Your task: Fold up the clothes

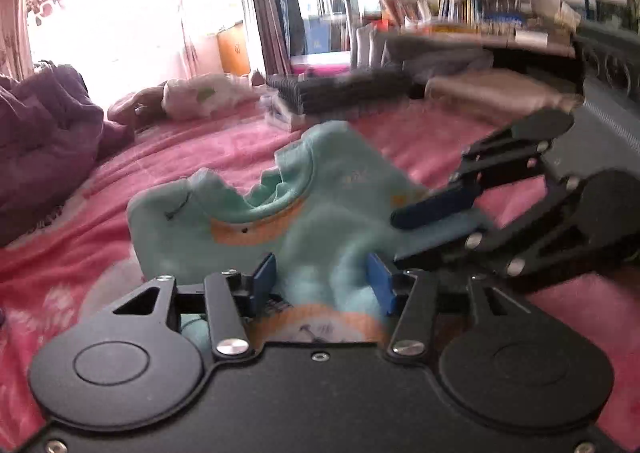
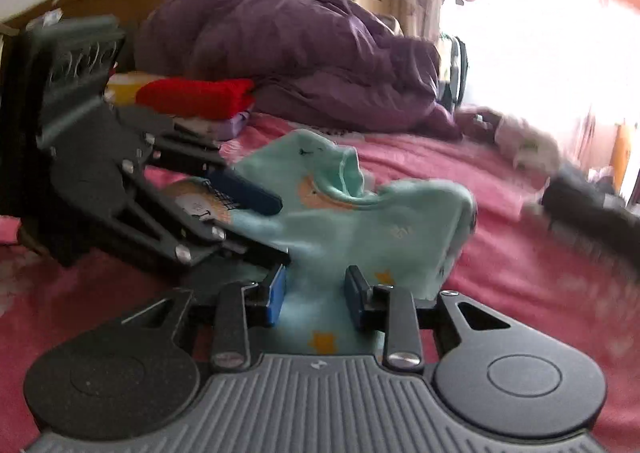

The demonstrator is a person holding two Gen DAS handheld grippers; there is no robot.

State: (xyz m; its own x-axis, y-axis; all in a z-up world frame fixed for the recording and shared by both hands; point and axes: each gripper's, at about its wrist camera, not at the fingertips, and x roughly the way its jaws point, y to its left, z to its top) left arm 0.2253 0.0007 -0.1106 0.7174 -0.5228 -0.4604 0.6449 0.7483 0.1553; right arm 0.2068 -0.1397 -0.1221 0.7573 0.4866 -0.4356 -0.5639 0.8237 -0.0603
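A mint green child's garment (image 1: pixel 320 209) with orange prints lies bunched on the pink bedspread (image 1: pixel 200 149); it also shows in the right wrist view (image 2: pixel 360 213). My left gripper (image 1: pixel 324 285) has green cloth bunched between its blue pads, gripping one edge. My right gripper (image 2: pixel 316 293) likewise has the garment's cloth between its pads. Each gripper shows in the other's view, close beside it: the right one (image 1: pixel 436 229) at the garment's right side, the left one (image 2: pixel 248 213) at its left side.
A purple duvet (image 2: pixel 288 49) is heaped at the bed's head. Folded red and lilac clothes (image 2: pixel 200 97) sit beside it. A dark folded pile (image 1: pixel 340 89), a white bundle (image 1: pixel 200 97) and a cluttered shelf (image 1: pixel 480 13) lie beyond. The view is motion-blurred.
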